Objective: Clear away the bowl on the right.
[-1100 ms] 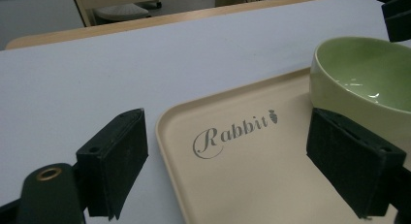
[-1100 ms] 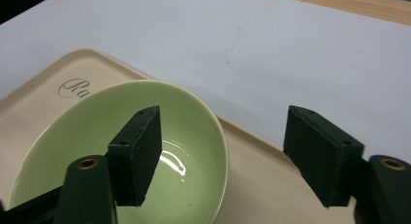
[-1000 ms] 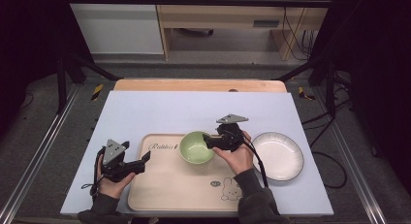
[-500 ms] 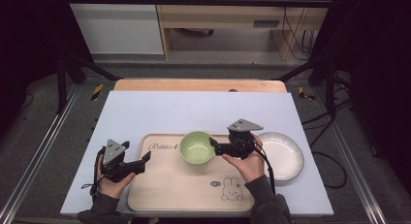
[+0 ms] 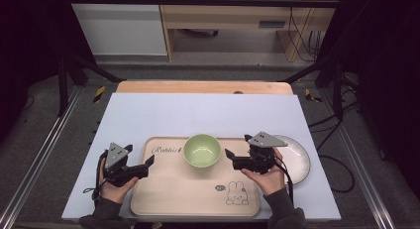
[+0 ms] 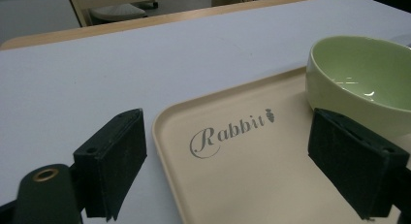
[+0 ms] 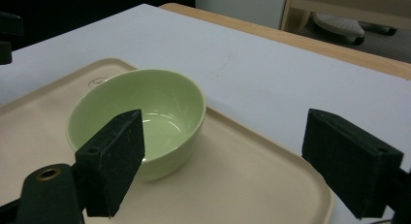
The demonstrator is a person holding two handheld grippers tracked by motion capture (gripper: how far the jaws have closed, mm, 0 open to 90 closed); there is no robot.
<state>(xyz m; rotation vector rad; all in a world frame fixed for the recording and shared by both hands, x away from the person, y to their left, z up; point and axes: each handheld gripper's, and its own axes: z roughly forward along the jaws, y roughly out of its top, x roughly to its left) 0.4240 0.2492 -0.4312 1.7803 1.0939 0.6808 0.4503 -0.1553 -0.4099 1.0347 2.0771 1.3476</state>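
High view: a table [image 5: 148, 87] with a wooden far edge, covered by a pale lavender mat [image 5: 208, 115] over most of its top. On the mat's near half, a beige tray [image 5: 198, 194], printed "Rabbit" [image 5: 167, 150] at its far left and a small rabbit drawing [image 5: 236, 194] toward the near right corner. Just off the tray's right edge, on the mat, a white plate [image 5: 299, 157], partly hidden behind the right hand. At the tray's far middle, upright and empty, a light green bowl [image 5: 202, 150].

Left gripper [image 5: 146, 164] at the tray's left edge, held low in the left hand [image 5: 115, 189], pointing right toward the bowl but well short of it. Right gripper [image 5: 229, 159] over the tray's right part, held by the right hand [image 5: 270, 179], pointing left, tips just beside the bowl without touching it.

Left gripper view: jaws spread wide and empty, one pad [image 6: 114, 156] over the mat, the other [image 6: 354, 166] over the tray in front of the bowl [image 6: 361, 81], the tray's rim [image 6: 160, 132] and the "Rabbit" lettering [image 6: 230, 132] between them.

Right gripper view: jaws likewise wide apart, gripping nothing, left pad [image 7: 114, 158] overlapping the bowl's [image 7: 145, 117] near side in the picture, contact not clear; right pad [image 7: 351, 158] over the tray's [image 7: 271, 185] corner and the mat [image 7: 271, 73].
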